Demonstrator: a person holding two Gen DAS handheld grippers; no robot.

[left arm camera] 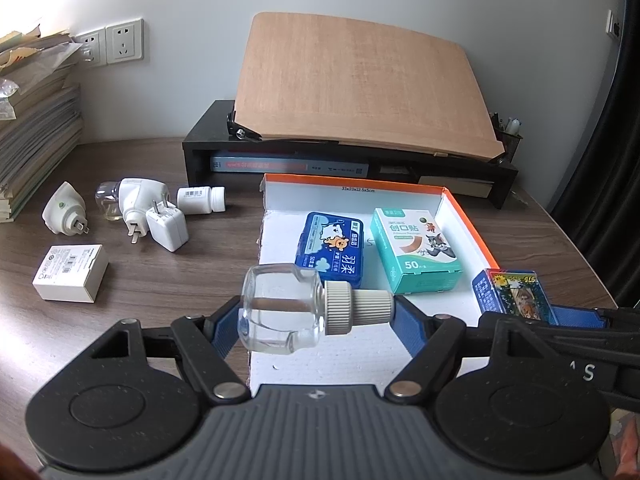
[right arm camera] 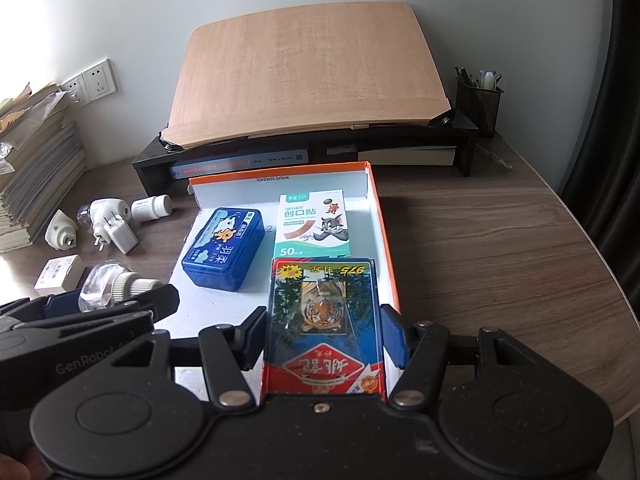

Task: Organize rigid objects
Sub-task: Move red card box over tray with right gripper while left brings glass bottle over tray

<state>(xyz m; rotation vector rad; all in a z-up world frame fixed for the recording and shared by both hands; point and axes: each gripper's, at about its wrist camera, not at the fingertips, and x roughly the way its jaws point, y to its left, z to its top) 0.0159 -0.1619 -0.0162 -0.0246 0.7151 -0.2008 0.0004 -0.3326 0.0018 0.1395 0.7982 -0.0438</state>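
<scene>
Over the white, orange-rimmed cardboard box [right arm camera: 382, 216], near edge: left gripper [left arm camera: 316, 312] fingers clamp a clear glass bottle with ribbed white cap [left arm camera: 280, 312] lengthwise; right gripper [right arm camera: 324, 332] fingers pinch a tiger-printed card pack [right arm camera: 324, 320], both poised for packing beside boxed items.

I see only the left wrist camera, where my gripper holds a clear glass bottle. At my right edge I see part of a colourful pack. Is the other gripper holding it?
Observer: Yes. The right gripper is shut on the glossy tiger-print card pack; its blue pads press the two long sides.
Operator: Where is the pack relative to the box?
Observer: It is over the near right part of the orange-rimmed white cardboard box, close to the right wall and just in front of the teal plaster carton. I cannot tell if it touches the floor.
</scene>
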